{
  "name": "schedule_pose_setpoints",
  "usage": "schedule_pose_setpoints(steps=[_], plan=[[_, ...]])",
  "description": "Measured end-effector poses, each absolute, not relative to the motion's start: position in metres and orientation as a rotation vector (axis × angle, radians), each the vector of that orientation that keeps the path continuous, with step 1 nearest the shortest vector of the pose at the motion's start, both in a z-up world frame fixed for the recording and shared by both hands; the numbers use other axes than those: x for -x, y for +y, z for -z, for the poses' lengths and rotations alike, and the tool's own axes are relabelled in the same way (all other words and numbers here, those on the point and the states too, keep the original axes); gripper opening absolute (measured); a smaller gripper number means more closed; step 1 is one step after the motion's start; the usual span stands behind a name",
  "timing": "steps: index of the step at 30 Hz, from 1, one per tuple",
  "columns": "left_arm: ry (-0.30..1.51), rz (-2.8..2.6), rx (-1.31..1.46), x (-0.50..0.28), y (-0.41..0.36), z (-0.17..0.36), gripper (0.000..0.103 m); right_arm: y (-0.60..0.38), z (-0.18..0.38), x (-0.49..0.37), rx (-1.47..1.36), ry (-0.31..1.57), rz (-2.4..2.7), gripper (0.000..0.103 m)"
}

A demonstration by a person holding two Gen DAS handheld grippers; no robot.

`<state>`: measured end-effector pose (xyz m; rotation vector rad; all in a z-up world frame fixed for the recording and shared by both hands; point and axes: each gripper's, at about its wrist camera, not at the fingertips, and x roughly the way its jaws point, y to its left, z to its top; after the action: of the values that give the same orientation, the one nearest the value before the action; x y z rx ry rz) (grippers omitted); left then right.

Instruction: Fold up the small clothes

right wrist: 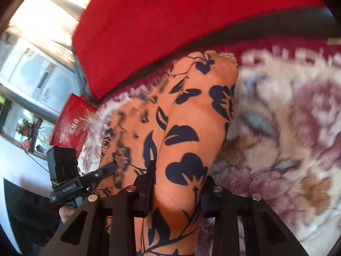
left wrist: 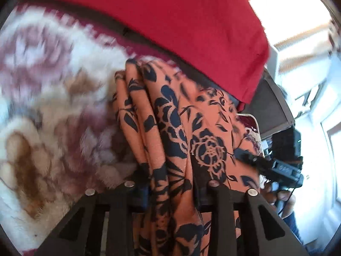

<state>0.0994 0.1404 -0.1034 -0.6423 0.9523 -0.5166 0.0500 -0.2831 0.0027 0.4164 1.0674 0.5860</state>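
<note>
No lettering anywhere is sharp enough to read.

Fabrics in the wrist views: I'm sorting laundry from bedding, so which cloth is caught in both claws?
The orange cloth with dark blue flowers, bunched in each claw. The plain red cloth and fuzzy floral blanket lie untouched behind and beneath.

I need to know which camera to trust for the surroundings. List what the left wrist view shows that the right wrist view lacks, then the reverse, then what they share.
Only the left wrist view: the right gripper at the garment's far edge, and bunched pleats in the fabric.

Only the right wrist view: the left gripper, a red printed bag, flowers by a window, and the garment's gold lace trim.

Both: the orange floral garment gripped between the viewing gripper's jaws, the plush floral blanket beneath, and the red cloth behind.
</note>
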Motion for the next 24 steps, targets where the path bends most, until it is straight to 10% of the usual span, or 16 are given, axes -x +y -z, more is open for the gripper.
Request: schedule_pose_setpoints(steps=[4,8,14,18,20,24], plan=[[0.919,0.573,0.623,-0.107,0.112,0.088,0.032,-0.316,-0.004,-0.039,-0.460,1.019,-0.525,0.033],[0.983,0.476,0.578,-0.110,0.101,0.102,0.060,-0.344,0.037,-0.045,-0.577,1.085,-0.392,0.063],[0.883,0.467,0.656,-0.053,0.142,0.078,0.060,-0.353,-0.007,-0.006,-0.486,0.939,-0.345,0.066],[0.904,0.509,0.679,-0.033,0.126,0.093,0.053,-0.331,-0.030,0.017,-0.487,0.899,-0.465,0.071],[0.947,0.492,0.649,-0.030,0.116,0.100,0.020,-0.310,-0.025,0.027,-0.527,0.926,-0.548,0.073],[0.986,0.447,0.659,-0.029,0.113,0.115,0.024,-0.298,0.019,0.036,-0.525,1.049,-0.523,0.075]])
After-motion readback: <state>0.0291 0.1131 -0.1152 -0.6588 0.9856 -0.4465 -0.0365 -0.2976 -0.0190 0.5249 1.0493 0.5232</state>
